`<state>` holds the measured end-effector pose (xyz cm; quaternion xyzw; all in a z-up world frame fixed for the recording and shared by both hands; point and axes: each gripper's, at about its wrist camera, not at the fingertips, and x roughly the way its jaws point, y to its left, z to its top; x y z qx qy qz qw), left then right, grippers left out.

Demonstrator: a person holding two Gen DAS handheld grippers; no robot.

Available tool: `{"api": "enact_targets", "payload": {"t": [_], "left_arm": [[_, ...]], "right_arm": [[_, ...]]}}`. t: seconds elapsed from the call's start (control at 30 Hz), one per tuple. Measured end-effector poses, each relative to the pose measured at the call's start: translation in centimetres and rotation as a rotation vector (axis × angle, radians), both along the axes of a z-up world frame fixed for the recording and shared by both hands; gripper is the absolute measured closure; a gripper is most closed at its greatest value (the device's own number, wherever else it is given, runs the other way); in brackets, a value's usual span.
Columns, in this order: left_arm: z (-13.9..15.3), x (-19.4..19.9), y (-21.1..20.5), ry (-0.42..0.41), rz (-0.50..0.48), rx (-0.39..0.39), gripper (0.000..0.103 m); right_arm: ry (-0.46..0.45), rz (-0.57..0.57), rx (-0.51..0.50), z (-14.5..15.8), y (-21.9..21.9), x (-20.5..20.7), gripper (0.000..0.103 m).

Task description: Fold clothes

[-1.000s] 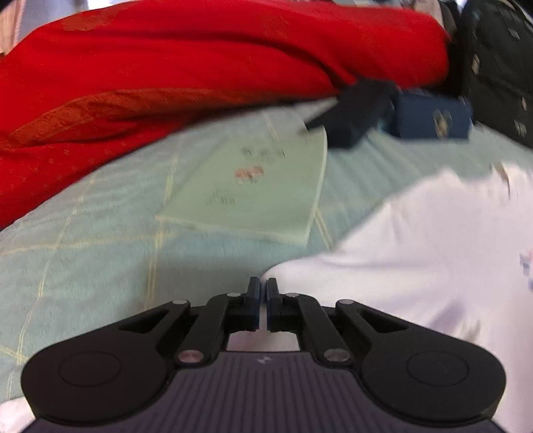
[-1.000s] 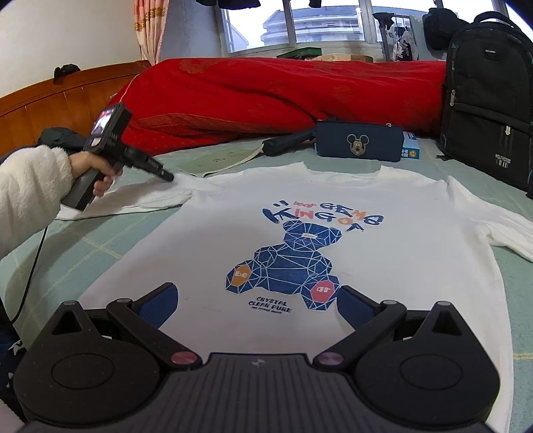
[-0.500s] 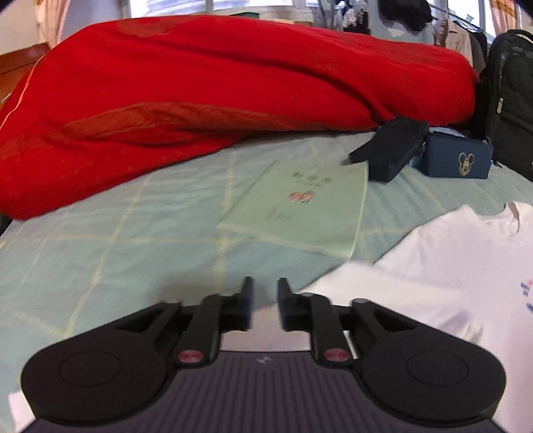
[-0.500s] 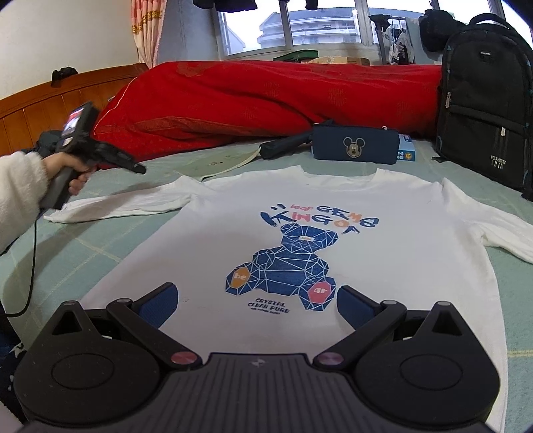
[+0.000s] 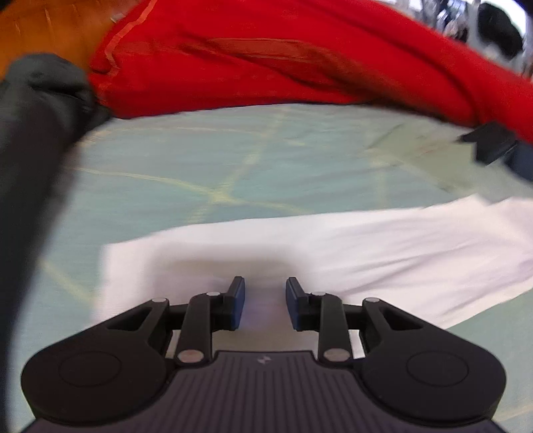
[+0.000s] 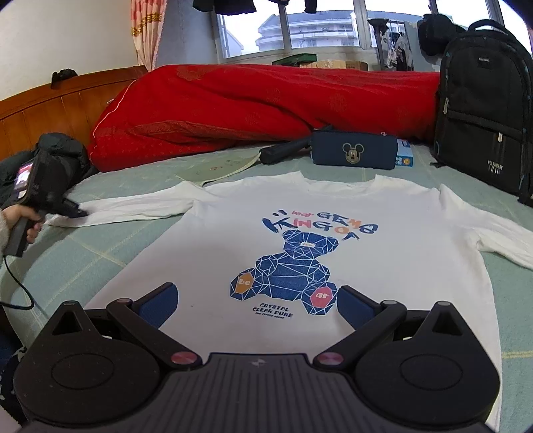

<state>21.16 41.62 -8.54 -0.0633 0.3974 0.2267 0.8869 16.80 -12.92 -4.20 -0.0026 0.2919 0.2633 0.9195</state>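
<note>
The right gripper [image 6: 256, 304] hangs at 6 o'clock, jaws spread wide, over the hem of the white shirt [image 6: 333, 266], which lies flat on the green bedsheet [image 6: 83, 253]. Its print reads "bear GEMS KING OF" and "CRYSTAL CLEAR PURE". The left gripper [image 5: 265, 301], at 9 o'clock in the right view, has moved out to the sleeve end [image 5: 299, 253] since a half second ago, and its jaws have opened wider. At 12 o'clock a Mickey pouch [image 6: 353, 153] lies before the red quilt [image 6: 250, 106].

Lit by soft daylight from windows [image 6: 319, 30] at rear; overexposed there. Left wrist view motion-blurred throughout, right wrist view sharp. Strong fisheye bending at edges.
</note>
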Motion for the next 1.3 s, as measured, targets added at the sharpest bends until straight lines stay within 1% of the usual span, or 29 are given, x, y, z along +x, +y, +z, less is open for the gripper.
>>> {"api": "enact_targets", "payload": {"t": [0.1,0.13,0.2,0.27,0.33,0.37,0.43,0.5,0.57,0.63,0.73,0.83,0.9,0.93,1.0,1.03,1.07,1.17,1.2,1.3], "left_arm": [[0.0,-1.6,1.5,0.004,0.061,0.015,0.069],[0.1,-1.9,1.8,0.007,0.077,0.016,0.070],[0.5,-2.4,2.3,-0.012,0.090,-0.006,0.071],[1.1,-2.7,2.1,-0.041,0.089,-0.001,0.071],[1.2,-2.4,2.0,-0.058,0.079,0.008,0.068],[1.0,-2.2,2.1,-0.057,0.082,0.003,0.066],[0.4,-2.0,2.4,-0.044,0.094,-0.008,0.066],[-0.5,-2.6,2.7,-0.032,0.104,-0.028,0.066],[-0.6,-3.4,2.2,-0.034,0.094,-0.012,0.066],[-0.5,-3.8,1.7,-0.014,0.084,0.020,0.066],[0.3,-3.8,1.4,0.008,0.090,0.025,0.066],[1.8,-3.2,-0.1,-0.006,0.067,0.028,0.067],[2.9,-2.7,-1.2,-0.018,0.049,0.030,0.065],[3.5,-2.3,-2.0,-0.024,0.022,0.022,0.063],[4.8,-0.8,-4.5,-0.040,-0.056,-0.019,0.058],[5.5,0.2,-5.9,-0.048,-0.099,-0.053,0.056],[6.1,1.3,-7.3,-0.057,-0.142,-0.091,0.052],[7.6,5.3,-11.4,-0.072,-0.267,-0.206,0.047],[8.0,6.7,-12.8,-0.076,-0.306,-0.240,0.042],[8.0,11.0,-17.0,-0.068,-0.389,-0.307,0.039]], "right_arm": [[0.007,-0.001,0.004,0.1,0.1,-0.1,0.000],[0.008,-0.001,0.005,0.1,0.2,-0.1,0.000],[-0.002,0.002,-0.004,0.3,0.3,-0.4,0.000],[-0.003,-0.001,-0.011,0.4,0.3,-0.5,0.000],[0.000,-0.005,-0.009,0.5,0.4,-0.5,0.000],[0.001,-0.006,-0.008,0.5,0.4,-0.5,0.000],[0.001,-0.004,-0.012,0.5,0.6,-0.6,0.000],[-0.002,-0.004,-0.021,0.6,0.7,-0.7,0.000],[-0.001,-0.006,-0.023,0.6,0.6,-0.7,0.000],[0.001,-0.009,-0.026,0.7,0.6,-0.8,0.000],[0.011,-0.018,-0.019,0.6,0.3,-0.7,0.000],[0.012,-0.017,-0.012,0.7,0.2,-0.9,0.000],[0.012,-0.017,-0.010,0.7,0.1,-0.9,0.000],[0.013,-0.018,-0.009,0.7,0.1,-0.9,0.000],[0.015,-0.018,-0.007,0.7,0.1,-0.9,0.000],[0.016,-0.018,-0.006,0.6,0.1,-0.8,0.000],[0.017,-0.017,-0.005,0.6,0.1,-0.8,0.000],[0.018,-0.014,-0.004,0.4,-0.1,-0.7,0.000],[0.017,-0.014,-0.006,0.3,-0.3,-0.7,0.000],[0.020,-0.025,-0.019,-0.1,-0.9,-0.3,0.000]]}}
